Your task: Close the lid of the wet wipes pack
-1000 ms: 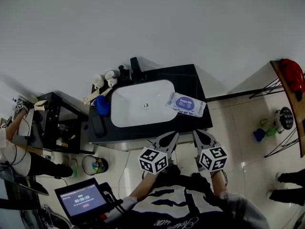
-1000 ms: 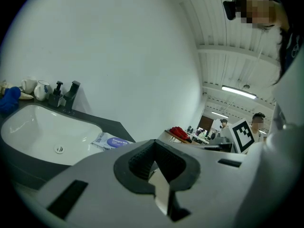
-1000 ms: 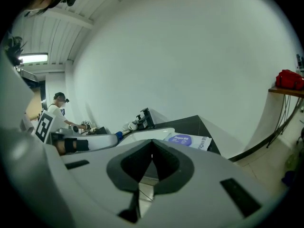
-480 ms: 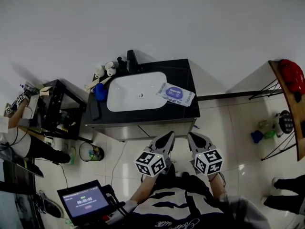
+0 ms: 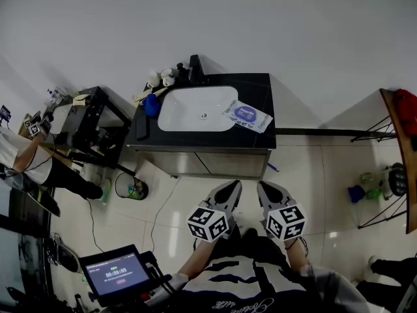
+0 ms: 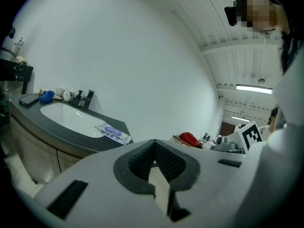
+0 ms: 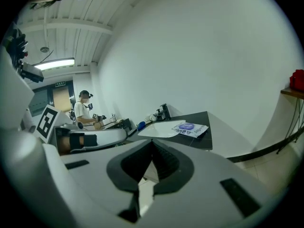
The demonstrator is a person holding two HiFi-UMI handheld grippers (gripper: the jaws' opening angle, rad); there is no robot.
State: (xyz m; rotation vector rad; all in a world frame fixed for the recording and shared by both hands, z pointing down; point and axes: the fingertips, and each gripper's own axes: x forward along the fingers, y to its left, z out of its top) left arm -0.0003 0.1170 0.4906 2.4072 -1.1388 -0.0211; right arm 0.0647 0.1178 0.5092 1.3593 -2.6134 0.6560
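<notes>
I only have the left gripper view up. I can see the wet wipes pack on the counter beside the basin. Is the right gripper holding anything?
Observer: No. In the right gripper view, the right gripper has its jaws together with nothing between them.
Operator: Where are both grippers relative to the counter?
Observer: In the head view, the left gripper and the right gripper are side by side close to the person's body. They are over the floor tiles, short of the counter and apart from the wet wipes pack.
Operator: Is anything on the floor near the cabinet?
Observer: A small bin stands by the cabinet's left corner, off to the side of the straight line to the pack.
</notes>
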